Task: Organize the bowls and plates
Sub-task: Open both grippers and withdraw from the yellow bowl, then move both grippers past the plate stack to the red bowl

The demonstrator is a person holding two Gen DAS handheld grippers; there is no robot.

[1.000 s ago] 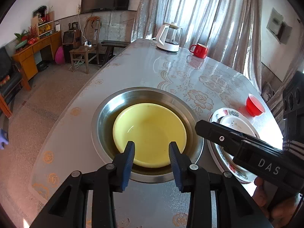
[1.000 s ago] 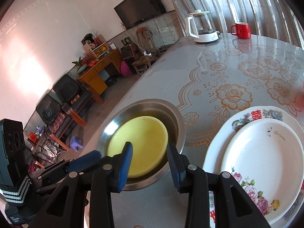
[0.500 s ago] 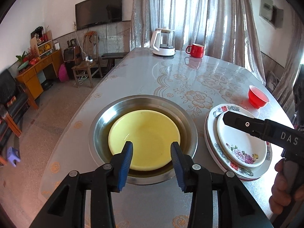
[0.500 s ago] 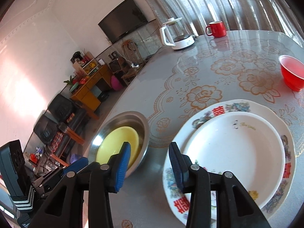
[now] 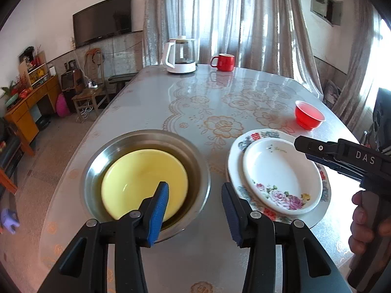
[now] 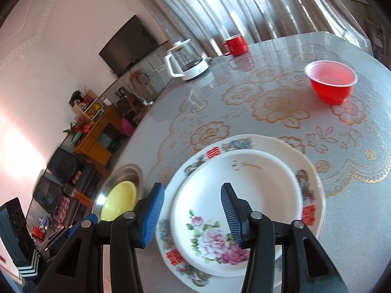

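Floral plate (image 6: 234,212) atop larger plate (image 6: 309,190)

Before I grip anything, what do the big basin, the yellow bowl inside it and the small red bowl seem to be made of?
The basin looks like stainless steel: brushed grey with mirror-like reflections on its wall. The yellow bowl has a matte, even colour with a soft sheen, probably plastic or melamine, though glazed ceramic is possible. The red bowl looks like thin translucent plastic, since light glows through its wall.
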